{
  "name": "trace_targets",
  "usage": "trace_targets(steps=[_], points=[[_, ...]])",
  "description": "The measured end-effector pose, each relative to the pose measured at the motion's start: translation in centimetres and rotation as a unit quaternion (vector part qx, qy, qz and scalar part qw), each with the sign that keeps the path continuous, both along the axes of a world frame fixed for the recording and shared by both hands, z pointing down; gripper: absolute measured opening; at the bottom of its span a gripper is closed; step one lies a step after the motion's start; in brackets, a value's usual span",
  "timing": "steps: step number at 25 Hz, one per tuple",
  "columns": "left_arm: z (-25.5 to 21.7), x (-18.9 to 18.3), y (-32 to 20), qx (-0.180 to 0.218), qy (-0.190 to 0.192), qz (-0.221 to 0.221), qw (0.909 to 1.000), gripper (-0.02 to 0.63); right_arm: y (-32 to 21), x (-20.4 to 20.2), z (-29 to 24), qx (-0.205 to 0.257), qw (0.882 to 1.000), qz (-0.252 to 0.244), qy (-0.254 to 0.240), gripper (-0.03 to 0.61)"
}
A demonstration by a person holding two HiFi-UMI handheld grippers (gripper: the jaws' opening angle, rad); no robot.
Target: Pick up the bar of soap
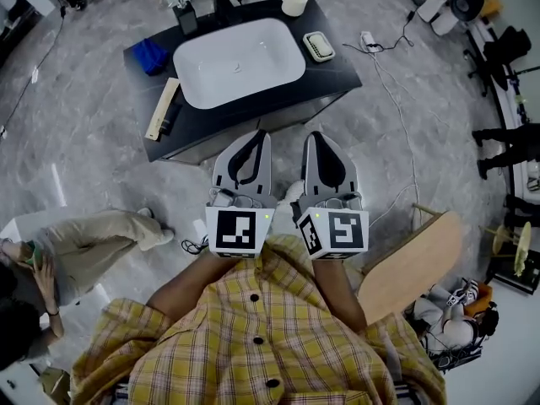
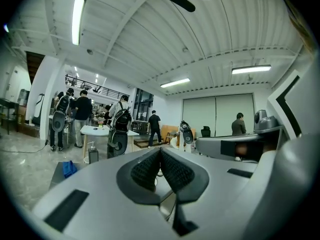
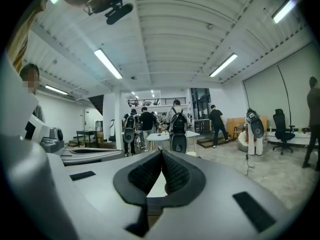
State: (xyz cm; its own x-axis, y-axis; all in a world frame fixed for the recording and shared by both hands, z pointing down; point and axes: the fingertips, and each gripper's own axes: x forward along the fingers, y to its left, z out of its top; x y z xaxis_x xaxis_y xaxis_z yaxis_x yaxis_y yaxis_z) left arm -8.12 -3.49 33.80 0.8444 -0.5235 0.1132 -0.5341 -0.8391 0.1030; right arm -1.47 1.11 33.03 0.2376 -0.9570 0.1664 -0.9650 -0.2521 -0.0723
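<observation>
In the head view a pale bar of soap (image 1: pixel 319 45) lies in a small dish at the right end of a black counter (image 1: pixel 333 72), beside a white basin (image 1: pixel 239 61). Both grippers are held close to my body, well short of the counter and pointing toward it. The left gripper (image 1: pixel 262 134) and the right gripper (image 1: pixel 310 136) sit side by side, each shut with nothing between the pads. In the left gripper view the black pads (image 2: pixel 146 170) meet at the tip, and the right gripper view shows its pads (image 3: pixel 176 173) pressed together too. The soap is in neither gripper view.
On the counter stand a white cup (image 1: pixel 294 2), a dispenser (image 1: pixel 186 17), a blue cloth (image 1: pixel 152 56) and a wooden piece (image 1: pixel 162 108). A seated person (image 1: pixel 93 239) is at the left, a wooden chair (image 1: pixel 411 264) at the right. A cable (image 1: pixel 396 99) runs across the floor.
</observation>
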Motion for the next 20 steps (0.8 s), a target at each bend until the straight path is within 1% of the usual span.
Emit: trace_targets(steps=[1, 4, 9, 13, 17, 20], points=[[0.0, 0.3, -0.1, 0.002, 0.002, 0.001, 1.0000, 0.013, -0.1, 0.3, 0.0, 0.002, 1.000, 0.002, 0.000, 0.021], [0.8, 1.2, -0.7, 0.000, -0.016, 0.005, 0.9999, 0.014, -0.6, 1.5, 0.2, 0.005, 1.000, 0.005, -0.001, 0.021], [1.2, 3.9, -2.8, 0.005, -0.019, -0.011, 0.9997, 0.014, -2.3, 4.5, 0.8, 0.015, 1.000, -0.007, 0.000, 0.021], [0.9, 7.8, -4.9, 0.017, -0.020, -0.023, 0.9994, 0.013, -4.6, 8.9, 0.9, 0.018, 1.000, -0.014, 0.006, 0.021], [1.3, 12.8, -7.2, 0.017, -0.029, -0.028, 0.9990, 0.013, -7.2, 14.2, 0.9, 0.016, 1.000, -0.018, -0.004, 0.021], [1.9, 16.5, -9.2, 0.017, -0.036, -0.034, 0.9986, 0.014, -9.6, 17.5, 1.4, 0.010, 1.000, -0.029, -0.003, 0.021]])
